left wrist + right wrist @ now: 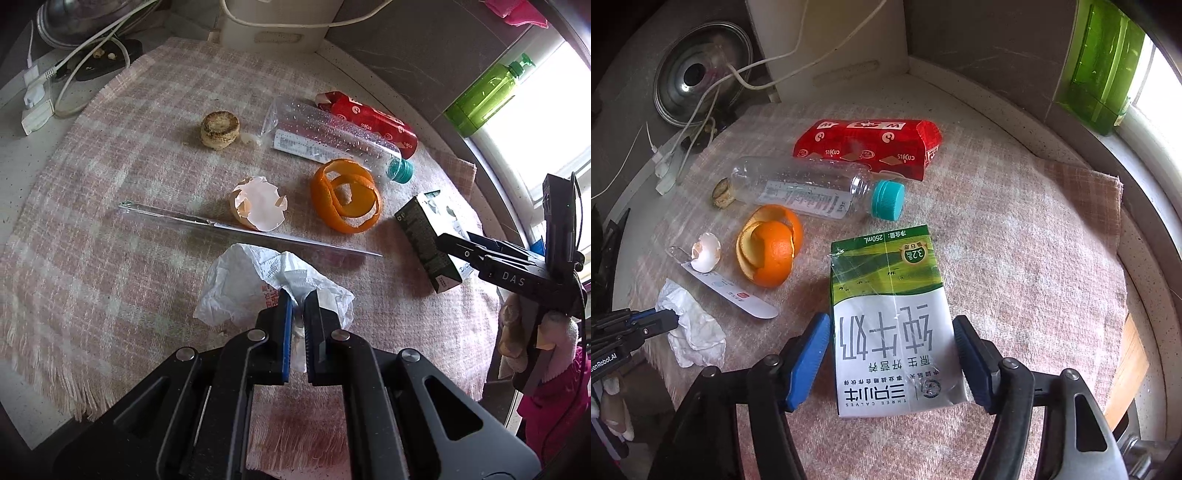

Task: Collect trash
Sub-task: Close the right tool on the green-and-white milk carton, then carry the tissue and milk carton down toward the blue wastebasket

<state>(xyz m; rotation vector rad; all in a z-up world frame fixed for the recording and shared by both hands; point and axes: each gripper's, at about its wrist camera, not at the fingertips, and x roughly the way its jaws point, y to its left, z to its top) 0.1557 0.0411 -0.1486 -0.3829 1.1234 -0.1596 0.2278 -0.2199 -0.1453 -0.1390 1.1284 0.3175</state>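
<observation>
My left gripper point(298, 300) is shut on a crumpled white paper point(258, 288) lying on the pink plaid cloth point(110, 229); it also shows in the right wrist view point(694, 332). My right gripper point(892, 332) is open, its fingers on either side of a green and white milk carton point(892, 321) that lies flat; the left finger stands slightly apart from it. In the left wrist view the carton point(428, 240) sits at the right. An eggshell point(258, 206), an orange peel point(345, 199), a clear plastic bottle point(332, 140), a red wrapper point(369, 118) and a clear plastic sleeve point(240, 230) lie on the cloth.
A small round cake point(219, 129) sits at the far side of the cloth. White cables and a plug point(37, 107) lie at the left. A green soap bottle point(484, 96) stands on the window sill. A metal lid point(698, 74) leans at the back left.
</observation>
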